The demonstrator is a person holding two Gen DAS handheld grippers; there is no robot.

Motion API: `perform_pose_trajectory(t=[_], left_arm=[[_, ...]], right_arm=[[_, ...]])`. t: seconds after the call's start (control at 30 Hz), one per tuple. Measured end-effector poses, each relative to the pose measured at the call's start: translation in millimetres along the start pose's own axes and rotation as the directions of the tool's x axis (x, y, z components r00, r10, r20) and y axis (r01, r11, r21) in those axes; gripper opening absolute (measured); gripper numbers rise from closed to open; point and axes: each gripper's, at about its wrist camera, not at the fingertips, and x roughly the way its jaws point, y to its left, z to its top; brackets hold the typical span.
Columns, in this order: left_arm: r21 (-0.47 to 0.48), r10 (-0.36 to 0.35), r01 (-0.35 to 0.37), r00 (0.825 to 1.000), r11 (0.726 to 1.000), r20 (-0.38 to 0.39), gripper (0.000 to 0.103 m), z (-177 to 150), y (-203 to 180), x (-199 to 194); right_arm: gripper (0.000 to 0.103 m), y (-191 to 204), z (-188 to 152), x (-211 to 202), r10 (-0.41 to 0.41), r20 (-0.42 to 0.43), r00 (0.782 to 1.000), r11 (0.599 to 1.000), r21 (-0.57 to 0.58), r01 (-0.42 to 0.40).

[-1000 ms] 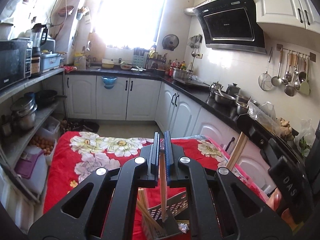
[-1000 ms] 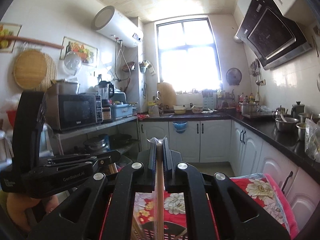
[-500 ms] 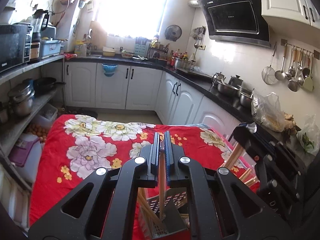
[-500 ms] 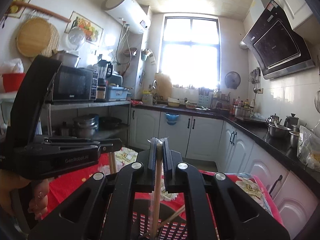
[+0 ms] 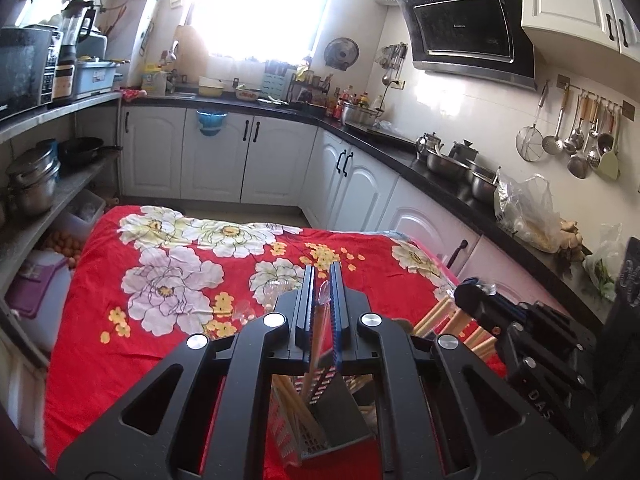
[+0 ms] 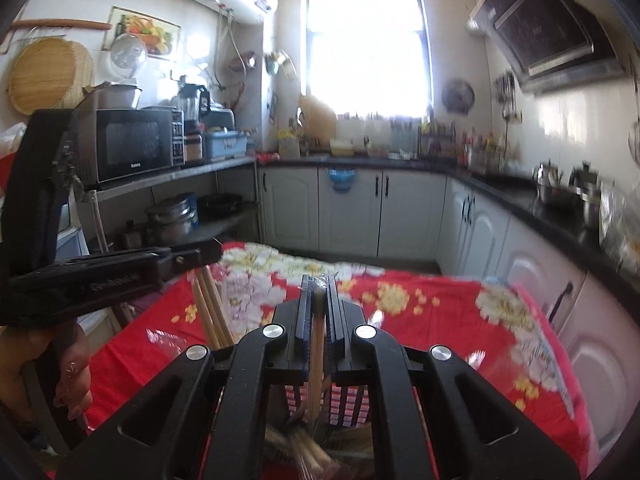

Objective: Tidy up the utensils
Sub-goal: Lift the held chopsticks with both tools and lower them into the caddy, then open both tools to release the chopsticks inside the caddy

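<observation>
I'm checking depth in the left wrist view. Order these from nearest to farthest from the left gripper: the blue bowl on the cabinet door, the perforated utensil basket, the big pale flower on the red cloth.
1. Perforated utensil basket, right below the left gripper.
2. Big pale flower, left on the red cloth.
3. Blue bowl, on the far cabinet door under the window.

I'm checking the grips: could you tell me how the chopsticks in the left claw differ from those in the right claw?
Left claw pinches reddish-brown chopsticks; right claw pinches pale bamboo chopsticks. The left pair is sharp in its view, the right blurred. Both hang upright, clear wrap at top, over the slotted holder.
</observation>
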Motion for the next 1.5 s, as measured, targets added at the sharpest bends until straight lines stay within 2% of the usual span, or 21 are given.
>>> perform_pose_trajectory(t=[0.17, 0.33, 0.47, 0.53, 0.6, 0.73, 0.8, 0.93, 1.07, 1.23, 1.4, 1.5], left_arm=[[-0.01, -0.008, 0.008, 1.0, 1.0, -0.018, 0.004, -3.4, 4.7, -5.0], [-0.026, -0.004, 0.003, 0.999, 1.0, -0.037, 0.02, -5.8, 9.8, -10.2], [-0.039, -0.003, 0.001, 0.999, 0.999, -0.052, 0.027, -7.2, 13.1, -14.9], [-0.046, -0.001, -0.001, 0.998, 0.999, -0.056, 0.035, -8.0, 15.1, -18.1], [-0.05, 0.003, -0.006, 0.998, 0.999, -0.057, 0.041, -8.7, 16.0, -21.5], [-0.056, 0.007, -0.01, 0.998, 0.998, -0.061, 0.055, -10.1, 17.5, -29.2], [-0.059, 0.003, -0.007, 0.998, 0.998, -0.06, 0.059, -11.3, 18.0, -33.4], [-0.065, 0.001, -0.005, 0.998, 0.998, -0.064, 0.068, -14.7, 18.2, -42.2], [-0.066, 0.009, -0.013, 0.998, 0.998, -0.064, 0.073, -19.3, 17.9, -50.0], [-0.072, 0.011, -0.016, 0.998, 0.997, -0.066, 0.085, -29.2, 18.3, -60.7], [-0.075, 0.008, -0.014, 0.997, 0.997, -0.075, 0.093, -43.4, 16.2, -69.9], [-0.073, 0.011, -0.016, 0.997, 0.997, -0.076, 0.093, -51.5, 12.1, -75.6]], right_arm=[[0.007, -4.0, -1.7, 2.2, 0.001, -0.066, 0.998, 0.999, 0.051, 0.002], [0.013, -5.0, -1.2, 0.8, -0.002, -0.096, 0.995, 0.997, 0.071, 0.009], [0.015, -7.3, 0.1, -2.9, -0.006, -0.106, 0.994, 0.997, 0.078, 0.014], [0.018, -7.5, 1.2, -6.0, -0.008, -0.107, 0.994, 0.997, 0.076, 0.016], [0.025, -7.5, 2.3, -9.6, -0.011, -0.106, 0.994, 0.997, 0.076, 0.019], [0.027, -7.6, 4.6, -17.0, -0.012, -0.105, 0.994, 0.997, 0.078, 0.02], [0.033, -6.8, 4.6, -21.2, -0.012, -0.108, 0.994, 0.997, 0.08, 0.021], [0.039, -4.5, 3.2, -29.6, -0.011, -0.109, 0.994, 0.997, 0.075, 0.02], [0.044, -0.3, 0.8, -38.0, -0.009, -0.11, 0.994, 0.998, 0.065, 0.017], [0.051, 3.8, -4.6, -49.3, -0.007, -0.113, 0.994, 0.998, 0.053, 0.014], [0.057, 5.6, -14.1, -58.9, -0.01, -0.12, 0.993, 0.999, 0.046, 0.016], [0.059, 6.4, -22.4, -64.2, -0.012, -0.129, 0.992, 0.999, 0.047, 0.018]])
